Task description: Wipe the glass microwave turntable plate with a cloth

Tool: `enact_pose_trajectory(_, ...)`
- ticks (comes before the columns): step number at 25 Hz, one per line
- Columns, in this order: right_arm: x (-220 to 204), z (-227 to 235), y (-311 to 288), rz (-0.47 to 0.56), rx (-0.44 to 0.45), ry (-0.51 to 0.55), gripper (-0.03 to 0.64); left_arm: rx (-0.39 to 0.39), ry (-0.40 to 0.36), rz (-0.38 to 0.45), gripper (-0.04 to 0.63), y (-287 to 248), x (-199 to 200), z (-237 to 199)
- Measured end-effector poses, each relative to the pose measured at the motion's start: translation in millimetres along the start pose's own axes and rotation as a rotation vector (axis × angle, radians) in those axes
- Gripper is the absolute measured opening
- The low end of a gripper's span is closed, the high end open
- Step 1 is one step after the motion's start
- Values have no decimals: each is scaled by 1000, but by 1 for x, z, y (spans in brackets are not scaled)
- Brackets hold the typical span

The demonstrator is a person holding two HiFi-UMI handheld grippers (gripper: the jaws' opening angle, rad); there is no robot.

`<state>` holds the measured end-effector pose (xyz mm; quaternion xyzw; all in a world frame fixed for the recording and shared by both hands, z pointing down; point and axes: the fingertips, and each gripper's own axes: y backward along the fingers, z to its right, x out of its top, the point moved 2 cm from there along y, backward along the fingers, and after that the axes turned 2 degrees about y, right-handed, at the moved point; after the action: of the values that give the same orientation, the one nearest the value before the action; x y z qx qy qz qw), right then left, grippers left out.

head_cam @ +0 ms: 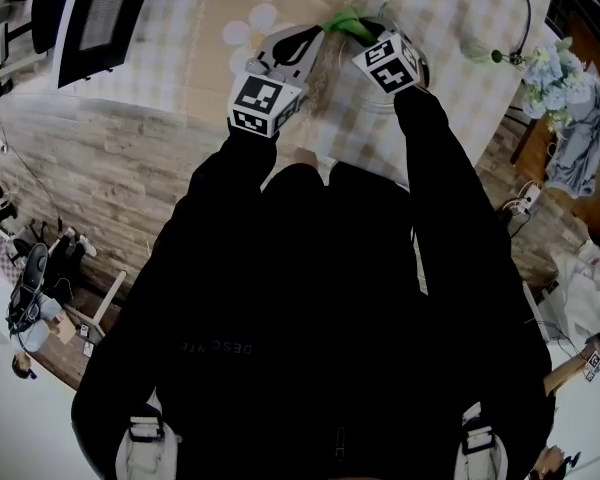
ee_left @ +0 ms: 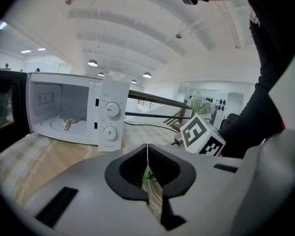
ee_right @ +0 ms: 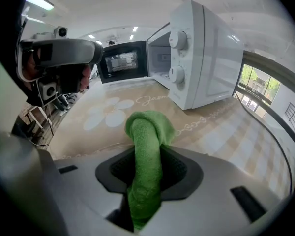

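The glass turntable plate (ee_left: 153, 194) is seen edge-on as a thin clear sliver, and my left gripper (ee_left: 147, 177) is shut on its rim. My right gripper (ee_right: 145, 173) is shut on a folded green cloth (ee_right: 146, 132), whose bulging end sticks out past the jaws. A faint arc of the plate's rim (ee_right: 96, 149) shows just in front of the cloth. In the head view both grippers, left (head_cam: 280, 63) and right (head_cam: 385, 53), are held close together over the table, with the green cloth (head_cam: 345, 23) between them; the plate is hard to make out there.
A white microwave (ee_left: 71, 114) stands on the patterned tablecloth (ee_right: 113, 109) with its door (ee_right: 123, 62) swung open and its cavity showing. A power cord (head_cam: 525, 18) and flowers (head_cam: 550, 68) lie at the table's far right. My dark torso fills the lower head view.
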<state>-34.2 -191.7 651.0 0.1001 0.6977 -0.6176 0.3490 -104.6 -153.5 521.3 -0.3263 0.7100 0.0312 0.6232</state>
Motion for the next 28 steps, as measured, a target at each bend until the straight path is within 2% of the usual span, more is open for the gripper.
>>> enact_pose_trajectory(6, -3, -23, 1, -6, 50, 3, 127, -8, 7, -9, 21, 8, -5, 4)
enact_pose_trajectory(12, -8, -49, 4, -29, 78, 47, 129, -18, 1, -4, 21, 17, -5, 11)
enact_pose_trajectory(28, -22, -117, 16, -76, 132, 74, 129, -45, -25, -10, 21, 49, -13, 30)
